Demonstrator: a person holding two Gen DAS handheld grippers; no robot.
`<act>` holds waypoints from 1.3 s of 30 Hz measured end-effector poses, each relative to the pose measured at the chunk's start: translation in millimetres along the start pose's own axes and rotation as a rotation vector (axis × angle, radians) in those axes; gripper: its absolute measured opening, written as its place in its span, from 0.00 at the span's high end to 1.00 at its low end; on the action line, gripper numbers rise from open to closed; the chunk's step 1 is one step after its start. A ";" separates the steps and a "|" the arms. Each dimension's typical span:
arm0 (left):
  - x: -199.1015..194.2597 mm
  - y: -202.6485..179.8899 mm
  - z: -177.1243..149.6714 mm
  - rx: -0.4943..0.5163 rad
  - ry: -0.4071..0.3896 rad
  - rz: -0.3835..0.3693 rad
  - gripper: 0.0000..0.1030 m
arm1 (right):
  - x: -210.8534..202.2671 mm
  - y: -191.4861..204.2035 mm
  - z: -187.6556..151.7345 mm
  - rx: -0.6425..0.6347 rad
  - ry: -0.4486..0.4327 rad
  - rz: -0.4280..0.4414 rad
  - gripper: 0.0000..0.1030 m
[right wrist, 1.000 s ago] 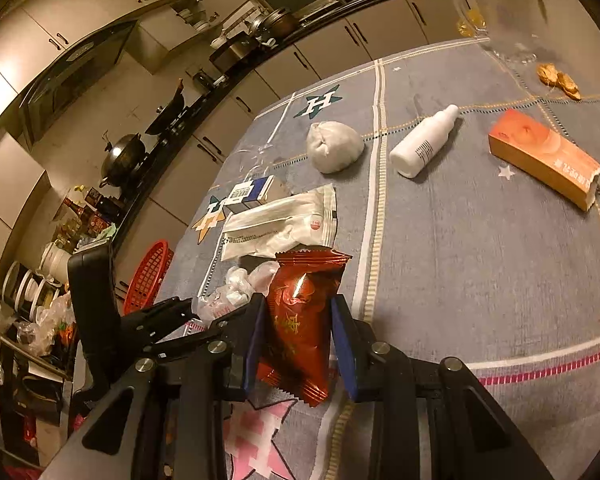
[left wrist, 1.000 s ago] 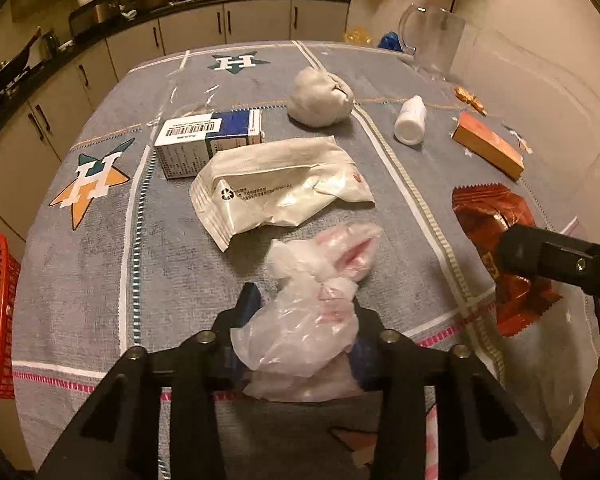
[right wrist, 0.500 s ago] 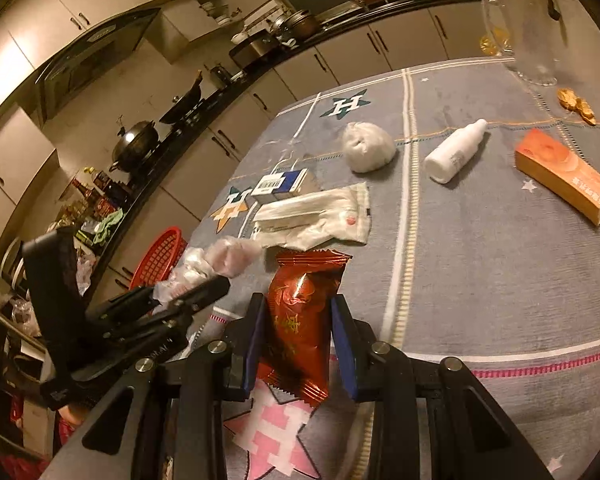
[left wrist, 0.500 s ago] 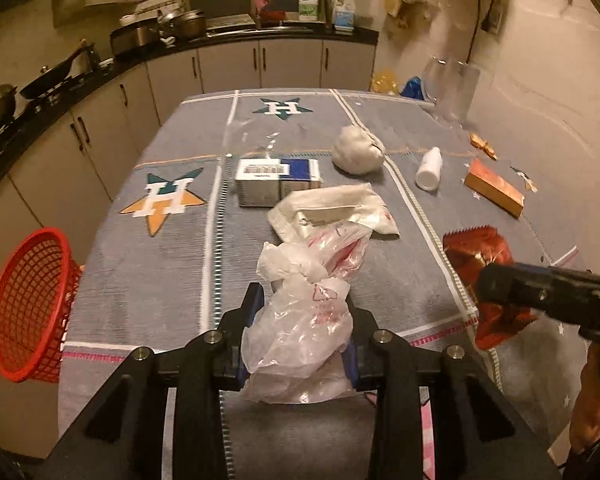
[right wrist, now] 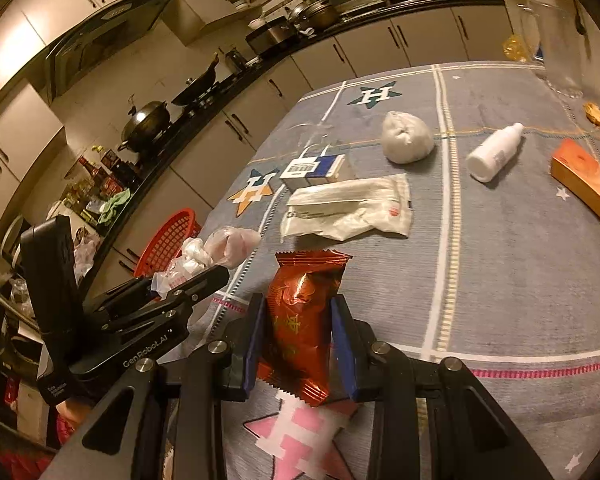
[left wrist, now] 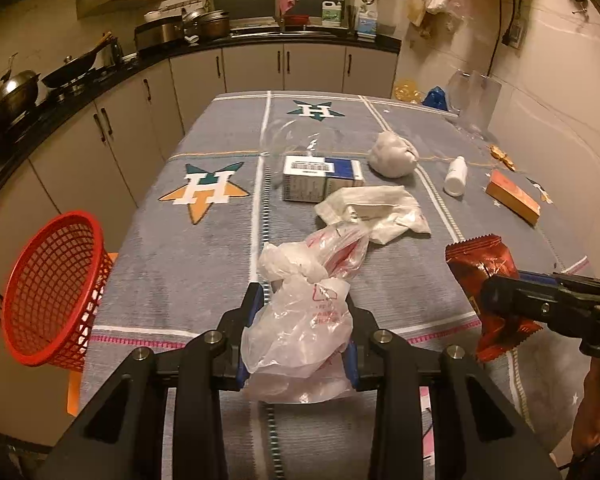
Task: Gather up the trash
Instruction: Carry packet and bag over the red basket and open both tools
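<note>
Crumpled clear plastic bag w/ red print (left wrist: 300, 320) is pinched between the jaws of the left gripper (left wrist: 300, 316), lifted off the bench; loose top lobes flop fwd, bottom sags below the jaws. Thin, floppy film, so judged likely to slip if the squeeze eases. Shiny red foil snack wrapper (right wrist: 300, 320) is clamped upright in the jaws of the right gripper (right wrist: 298, 328), zigzag edge hanging below, also clear of the bench. It's crinkly and stiffer, prob. holds fine.

Step in hand, as I read it: carry both pieces to the red mesh plastic basket (left wrist: 52, 288), which hangs tilted off the bench's left edge, mouth facing the bench.

To do it well:
- Keep both jaws tight till each piece is over the basket mouth.
- Left goes first, it's nearer; right waits so the two don't bump.
- Get the bag's dangling tail inside the rim before letting go.

Still on the grey star-print cloth over the bench (left wrist: 180, 264): flat white plastic pouch (left wrist: 374, 212), blue-and-white carton (left wrist: 322, 176) just behind it, white balled-up tissue wad (left wrist: 392, 154), small white bottle on its side (left wrist: 456, 176), orange cardboard box (left wrist: 512, 196) near the right edge. All well apart from the basket.
</note>
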State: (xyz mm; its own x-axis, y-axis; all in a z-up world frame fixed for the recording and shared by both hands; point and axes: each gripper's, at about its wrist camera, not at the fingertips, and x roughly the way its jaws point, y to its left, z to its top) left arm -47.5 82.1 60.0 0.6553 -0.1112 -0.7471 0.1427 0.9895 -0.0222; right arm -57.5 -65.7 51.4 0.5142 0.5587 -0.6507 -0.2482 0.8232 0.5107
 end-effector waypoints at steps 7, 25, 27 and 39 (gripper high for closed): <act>-1.9 18.2 -2.1 -0.027 -0.003 0.031 0.67 | 18.1 22.0 4.2 -0.048 0.032 0.005 0.66; -21.1 113.9 -5.8 -0.157 -0.047 0.157 0.67 | 84.1 104.2 32.7 -0.200 0.121 0.055 0.66; -23.8 128.5 -6.4 -0.178 -0.054 0.172 0.67 | 93.0 112.9 36.8 -0.213 0.131 0.066 0.66; -29.7 222.4 -11.3 -0.302 -0.059 0.276 0.67 | 154.7 177.4 62.1 -0.276 0.190 0.126 0.66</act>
State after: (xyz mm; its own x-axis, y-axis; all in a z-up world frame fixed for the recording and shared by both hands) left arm -43.6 306.5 69.7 0.6811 0.1660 -0.7131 -0.2629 0.9645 -0.0266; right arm 29.0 160.5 76.1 0.3100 0.6453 -0.6983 -0.5257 0.7283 0.4396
